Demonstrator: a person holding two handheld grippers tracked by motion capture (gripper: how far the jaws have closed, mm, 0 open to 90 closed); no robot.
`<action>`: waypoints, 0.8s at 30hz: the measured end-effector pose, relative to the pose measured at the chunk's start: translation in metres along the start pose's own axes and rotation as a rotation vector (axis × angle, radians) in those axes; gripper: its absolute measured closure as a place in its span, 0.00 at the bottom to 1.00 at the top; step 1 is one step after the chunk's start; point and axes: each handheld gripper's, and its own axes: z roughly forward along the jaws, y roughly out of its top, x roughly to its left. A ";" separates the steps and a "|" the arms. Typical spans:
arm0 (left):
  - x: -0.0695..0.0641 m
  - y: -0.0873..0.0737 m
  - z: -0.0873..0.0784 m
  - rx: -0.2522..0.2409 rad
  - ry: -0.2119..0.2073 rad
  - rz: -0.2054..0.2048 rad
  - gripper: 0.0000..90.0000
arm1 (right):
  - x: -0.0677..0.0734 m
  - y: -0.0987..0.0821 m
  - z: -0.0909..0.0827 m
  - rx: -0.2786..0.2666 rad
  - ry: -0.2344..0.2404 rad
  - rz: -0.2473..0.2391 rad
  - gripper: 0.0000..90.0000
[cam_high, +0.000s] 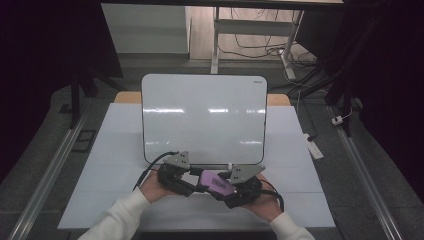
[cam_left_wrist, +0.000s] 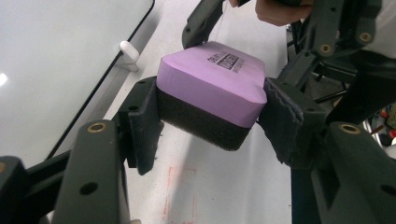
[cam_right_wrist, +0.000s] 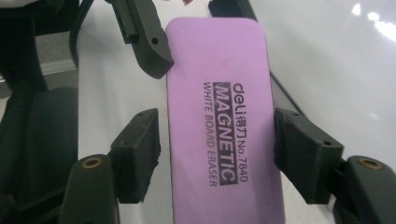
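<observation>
Near the front edge of the table (cam_high: 125, 150), just before the whiteboard (cam_high: 202, 117), the purple eraser (cam_left_wrist: 212, 84) is mid-handover. The left hand-held gripper (cam_left_wrist: 210, 126) pinches one end; the right hand-held gripper (cam_right_wrist: 217, 154) stands spread, pads clear of its sides. With one short grip, the eraser could pivot or slip — dropping onto the table.

purple eraser (cam_right_wrist: 224, 121) — black felt, white whiteboard (cam_high: 202, 117)
</observation>
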 end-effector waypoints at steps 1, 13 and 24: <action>0.000 0.000 0.000 0.005 0.017 -0.001 0.45 | 0.001 0.001 0.000 -0.001 -0.030 -0.011 0.29; 0.013 -0.004 -0.010 -0.054 0.068 -0.150 0.45 | 0.006 0.001 -0.017 -0.055 -0.235 -0.036 0.33; 0.020 -0.005 -0.012 -0.107 0.073 -0.276 0.45 | 0.032 0.009 0.002 0.008 -0.417 -0.197 0.45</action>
